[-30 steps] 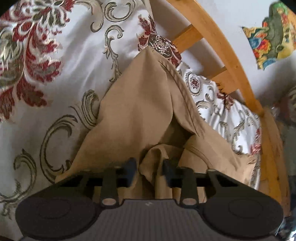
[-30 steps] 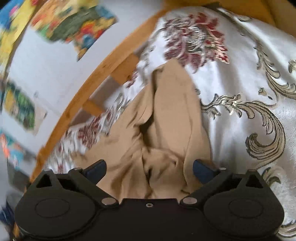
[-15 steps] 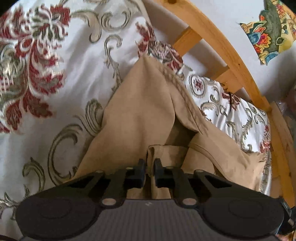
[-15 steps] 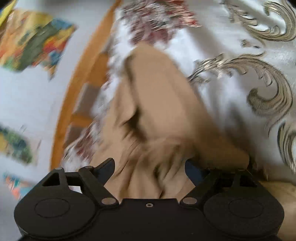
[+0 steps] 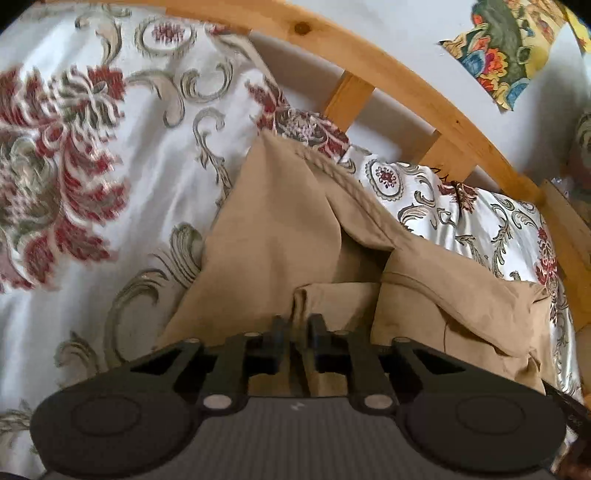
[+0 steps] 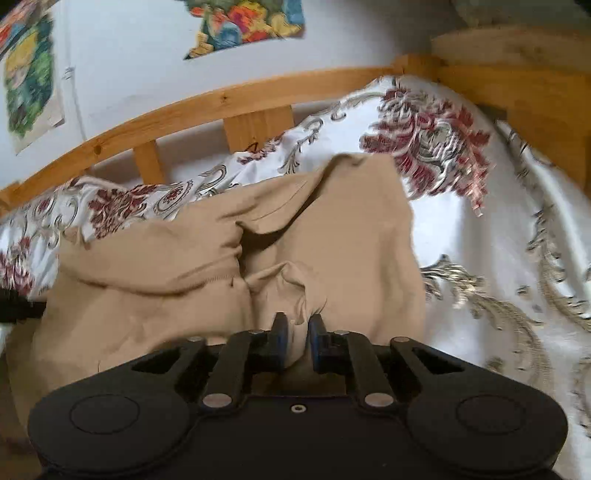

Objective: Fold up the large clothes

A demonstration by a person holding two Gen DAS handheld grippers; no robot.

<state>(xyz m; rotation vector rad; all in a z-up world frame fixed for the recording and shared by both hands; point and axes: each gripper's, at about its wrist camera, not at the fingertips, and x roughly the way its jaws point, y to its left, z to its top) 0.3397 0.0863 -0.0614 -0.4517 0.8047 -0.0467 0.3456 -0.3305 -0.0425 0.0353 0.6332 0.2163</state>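
Nearest you on the bed, both tools sit low over the bunched near edge of the tan garment [image 5: 288,229].

Left tool [image 5: 296,326]: your jaws stand close together with a narrow vertical fold of tan cloth between the fingers [image 5: 277,334]. They are opening at this moment; the pads still look to touch the fold, though the contact is hard to confirm.

Right tool [image 6: 296,326]: your jaws are closing, nearly together, with a raised pinch of the same cloth caught between the blue-padded fingers [image 6: 279,334]. The cloth bulges up just ahead of the tips.

Garment: it lies crumpled on the bedspread [image 5: 110,177], a white satin cover with red flowers and grey-gold scrolls. From the left view, one panel rises to a point toward the far edge of the bed, its stitched hem running down the right side; a second fold spreads toward the right edge. From the right view, a ribbed edge crosses the left lobe of the heap.

Far edge of the bed: a wooden rail [image 5: 406,85] with short upright slats curves behind the bedspread. Beyond it is a pale wall with colourful posters [image 6: 251,22].
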